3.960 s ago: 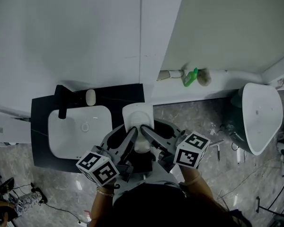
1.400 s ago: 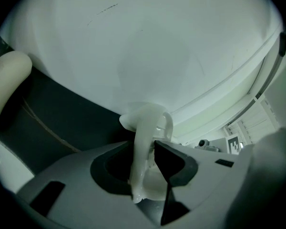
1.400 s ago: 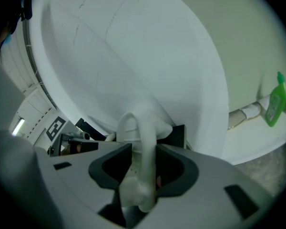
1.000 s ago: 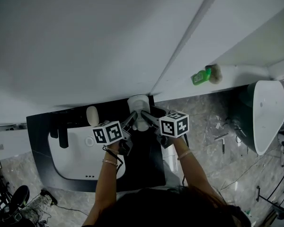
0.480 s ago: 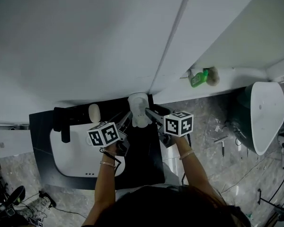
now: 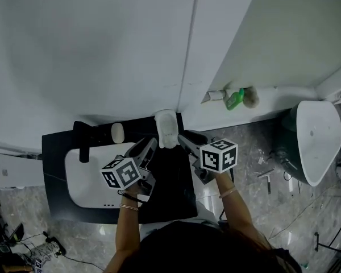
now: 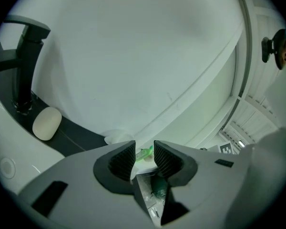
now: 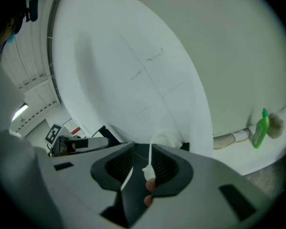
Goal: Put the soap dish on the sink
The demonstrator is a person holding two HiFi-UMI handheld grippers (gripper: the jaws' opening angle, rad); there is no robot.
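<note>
The white soap dish (image 6: pixel 166 128) rests on the back right corner of the black counter (image 6: pixel 170 192) that holds the white sink (image 6: pixel 94 178). My left gripper (image 6: pixel 148 145) hovers just short of the dish on its left, jaws a narrow gap apart with nothing between them. In the left gripper view (image 7: pixel 144 157) the dish (image 7: pixel 115 137) peeks out past the jaw tips. My right gripper (image 6: pixel 183 136) hangs off the dish's right side, apart from it. Its jaws (image 8: pixel 142 162) are closing; only a thin white strand shows in the gap, and the dish (image 8: pixel 164 140) lies beyond.
A black faucet (image 6: pixel 81 138) and a pale soap bar (image 6: pixel 117 132) stand behind the basin. The white wall rises directly behind the counter. A green bottle (image 6: pixel 235 99) sits on a ledge to the right, with a white fixture (image 6: pixel 315 138) on the marble floor further right.
Both grippers have drawn back and upward from the soap dish, which stays put on the counter corner. The right jaws have narrowed.
</note>
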